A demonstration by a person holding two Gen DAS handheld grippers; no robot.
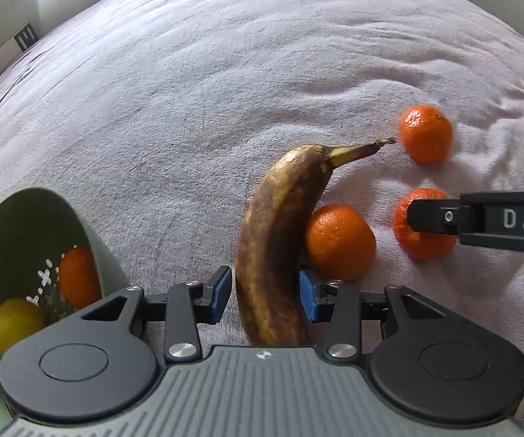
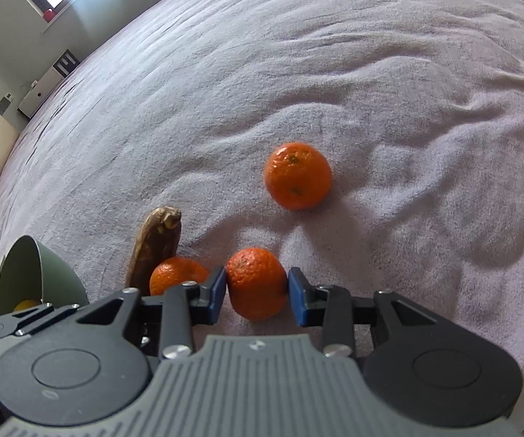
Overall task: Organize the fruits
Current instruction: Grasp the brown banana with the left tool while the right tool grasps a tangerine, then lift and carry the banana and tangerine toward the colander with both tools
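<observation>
The banana [image 1: 276, 240], brown and overripe, lies on the lilac blanket [image 1: 189, 91] with its stem pointing toward 1 o'clock in the left wrist view, its lower half running between the blue pads [image 1: 222, 293] of the left gripper [image 1: 264, 296]; the jaws stand apart, the right pad looks to touch the peel and the left pad shows a thin gap, so I judge this a grasp being set up rather than a firm hold; a tangerine [image 1: 340, 242] presses against the banana's inner curve at 3 o'clock from it, which crowds the right pad; taking the banana low on its body likely keeps the soft fruit balanced

In the right wrist view a second tangerine [image 2: 256, 282] sits on the blanket between the fingers of the right gripper [image 2: 256, 293]; both pads lie at its sides, about touching, though whether they squeeze it I cannot tell; a third tangerine [image 2: 297, 175] lies apart at 12 o'clock from it

The green bowl [image 1: 90, 225], at 9 o'clock from the banana, leans open toward the fruit and holds an orange fruit [image 1: 78, 276] and a lemon [image 1: 14, 324], so it seems the collecting place
</observation>
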